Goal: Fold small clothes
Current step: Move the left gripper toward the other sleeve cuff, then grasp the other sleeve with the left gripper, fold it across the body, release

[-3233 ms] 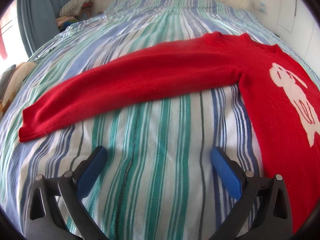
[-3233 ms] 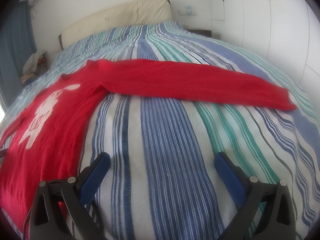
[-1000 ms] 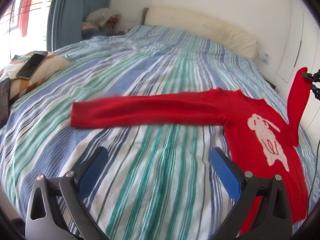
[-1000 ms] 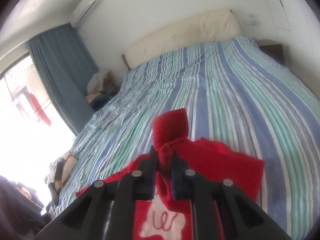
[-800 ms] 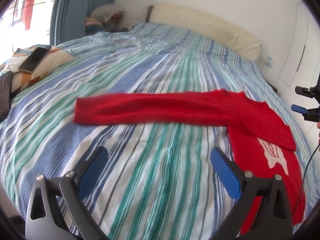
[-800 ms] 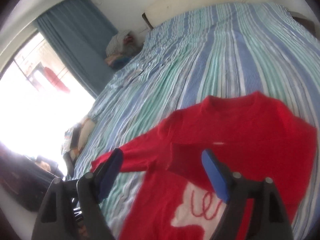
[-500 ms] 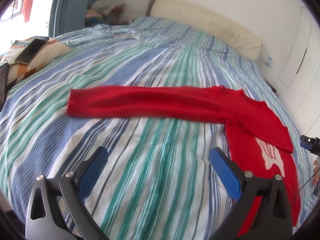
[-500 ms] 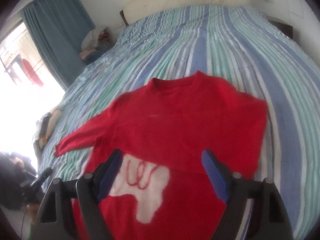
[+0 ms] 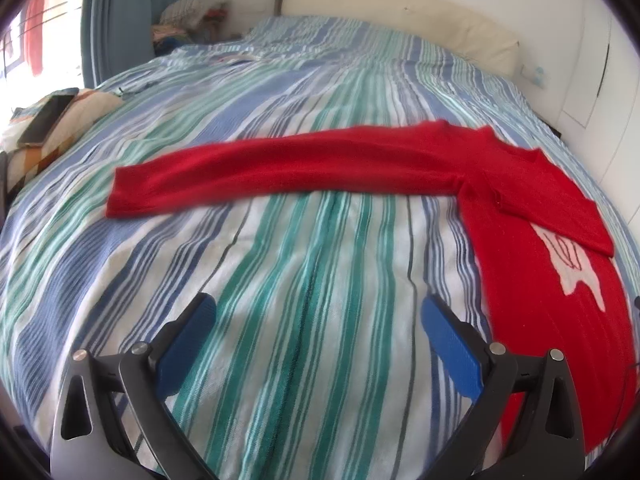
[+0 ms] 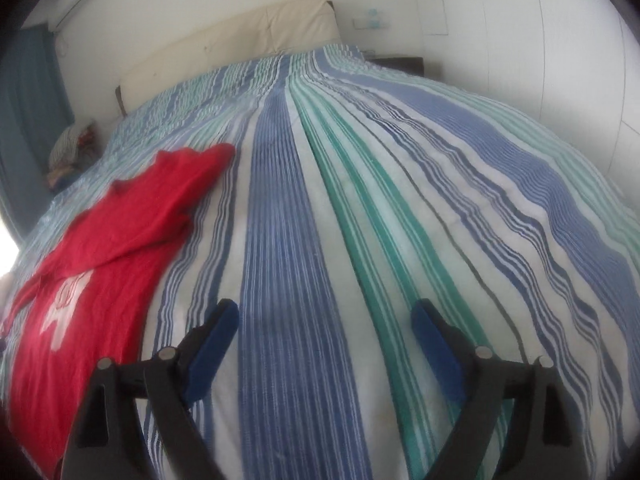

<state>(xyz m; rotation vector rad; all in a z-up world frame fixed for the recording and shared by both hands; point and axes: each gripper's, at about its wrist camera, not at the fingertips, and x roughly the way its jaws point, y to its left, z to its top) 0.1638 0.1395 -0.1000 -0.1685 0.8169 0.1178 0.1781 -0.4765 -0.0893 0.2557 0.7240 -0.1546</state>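
Striped in blue, green and white, the bed (image 9: 304,280) filled both views and carried everything. On it lay the red sweater (image 9: 536,264), flat, its body toward the left tool's right side. One sleeve (image 9: 560,204) now sat folded across the chest, partly covering the white figure (image 9: 576,264); a second ago that sleeve hung pinched in the right tool. The other sleeve (image 9: 280,168) stretched out long across the stripes, unfolded. So one sleeve fold looked done, and the far sleeve seemed the next job. The right tool (image 10: 324,336) had just been opening its jaws; they stood wide over bare bedcover with nothing between them, the sweater off to its left. The left tool (image 9: 316,320) hovered wide apart too, holding nothing, short of the long sleeve.
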